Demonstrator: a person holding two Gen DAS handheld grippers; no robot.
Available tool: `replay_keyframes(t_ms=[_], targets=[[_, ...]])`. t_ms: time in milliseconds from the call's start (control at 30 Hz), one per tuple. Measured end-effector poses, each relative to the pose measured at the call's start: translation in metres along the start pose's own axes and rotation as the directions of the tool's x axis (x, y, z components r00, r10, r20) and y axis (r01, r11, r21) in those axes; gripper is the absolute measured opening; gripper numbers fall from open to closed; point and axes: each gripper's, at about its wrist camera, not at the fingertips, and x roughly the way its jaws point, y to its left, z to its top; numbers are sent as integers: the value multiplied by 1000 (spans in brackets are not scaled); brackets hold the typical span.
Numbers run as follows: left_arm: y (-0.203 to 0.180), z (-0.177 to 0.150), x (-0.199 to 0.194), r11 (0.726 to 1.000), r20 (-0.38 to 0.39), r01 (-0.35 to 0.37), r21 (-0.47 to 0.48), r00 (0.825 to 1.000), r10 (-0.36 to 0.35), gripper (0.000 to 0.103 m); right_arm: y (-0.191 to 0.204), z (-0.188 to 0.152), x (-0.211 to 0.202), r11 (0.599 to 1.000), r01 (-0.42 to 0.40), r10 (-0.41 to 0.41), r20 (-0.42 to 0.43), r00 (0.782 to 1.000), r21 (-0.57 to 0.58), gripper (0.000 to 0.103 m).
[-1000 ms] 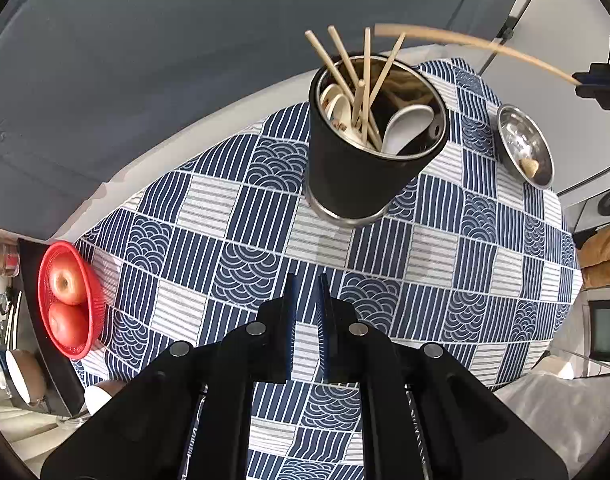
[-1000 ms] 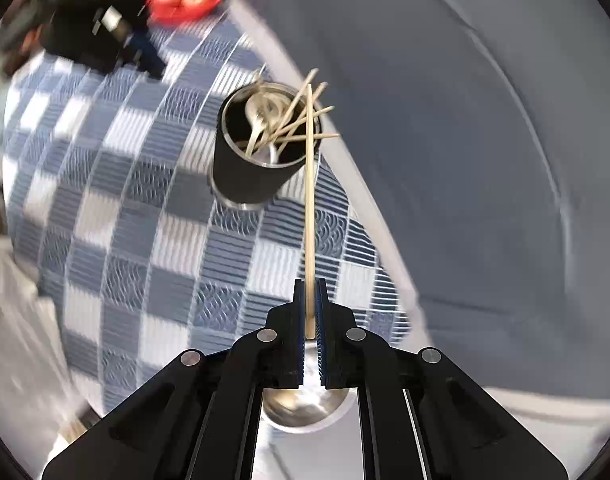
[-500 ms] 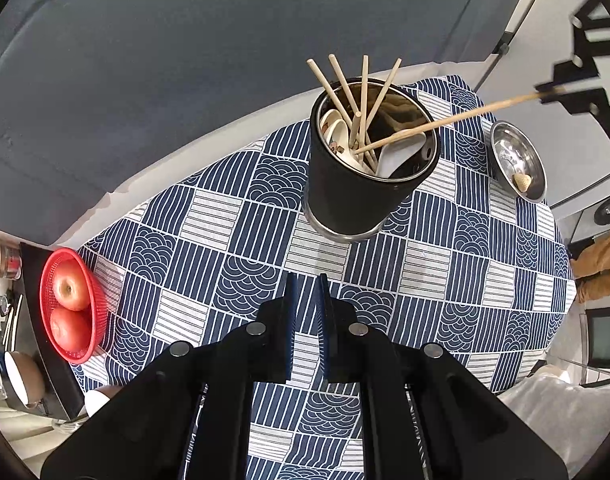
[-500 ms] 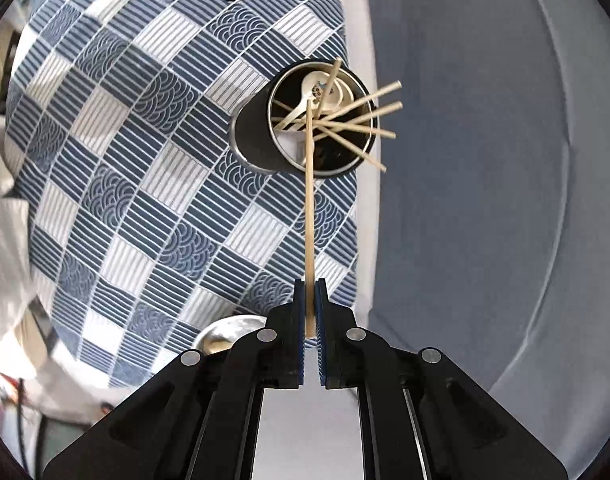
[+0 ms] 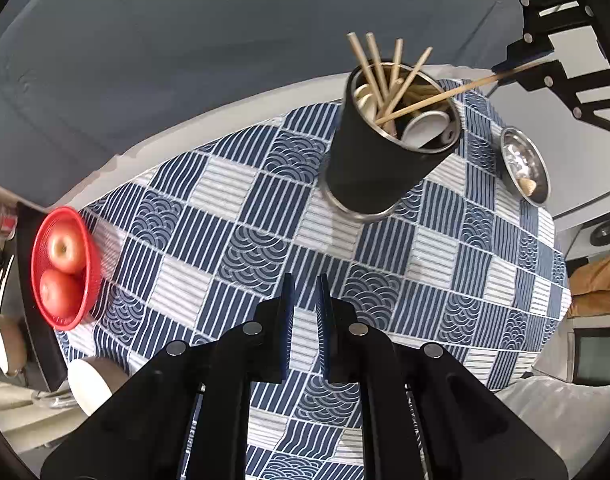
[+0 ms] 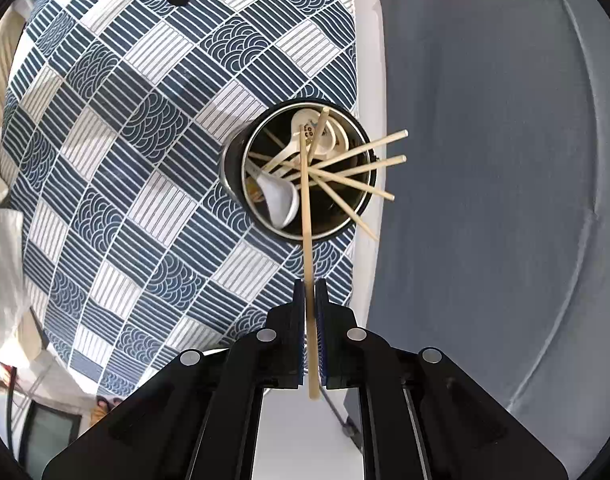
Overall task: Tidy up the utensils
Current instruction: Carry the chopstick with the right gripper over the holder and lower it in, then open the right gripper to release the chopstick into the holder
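1. I work over a table with a blue-and-white patterned tablecloth (image 5: 233,216), grey floor beyond.
2. My right gripper (image 6: 309,312) pinches a wooden chopstick (image 6: 306,216) near its end, tip inside the black utensil holder (image 5: 381,152).
3. It looks light, stiff and smooth, so it may pivot.
4. My left gripper (image 5: 305,300) is nearly closed, empty.
5. No readable writing.

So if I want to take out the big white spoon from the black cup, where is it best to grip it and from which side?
Probably grip the white spoon by its bowl, which points up near the rim of the black cup. Come from straight above on the side away from the leaning chopsticks; its handle is buried inside.
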Motion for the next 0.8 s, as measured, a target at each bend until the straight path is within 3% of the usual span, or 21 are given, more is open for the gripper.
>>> replay_keyframes(t_ms=[200, 533, 667, 700, 733, 767, 800], targets=[[3, -7, 4, 1000, -27, -13, -17, 1000, 13, 12, -3, 5, 8, 1000, -8, 8, -11, 1000, -25, 5], [0, -6, 4, 1000, -1, 14, -23, 1000, -14, 16, 26, -3, 6, 940, 67, -124, -150, 981, -335, 5], [-6, -3, 5, 1000, 7, 19, -21, 1000, -19, 20, 27, 7, 7, 933, 105, -148, -99, 984, -345, 7], [-7, -3, 4, 1000, 12, 13, -17, 1000, -13, 31, 26, 10, 7, 938, 110, -148, -91, 985, -329, 15], [-9, -3, 3, 1000, 20, 3, -12, 1000, -3, 46, 23, 14, 6, 944, 101, -134, -87, 987, -313, 44], [-9, -3, 1, 1000, 29, -8, -10, 1000, 8, 55, 21, 15, 2, 948, 116, -137, -53, 989, -296, 64], [-9, -3, -1, 1000, 41, -27, -12, 999, 28, 70, 18, 15, -2, 954, 133, -143, -20, 989, -268, 90]])
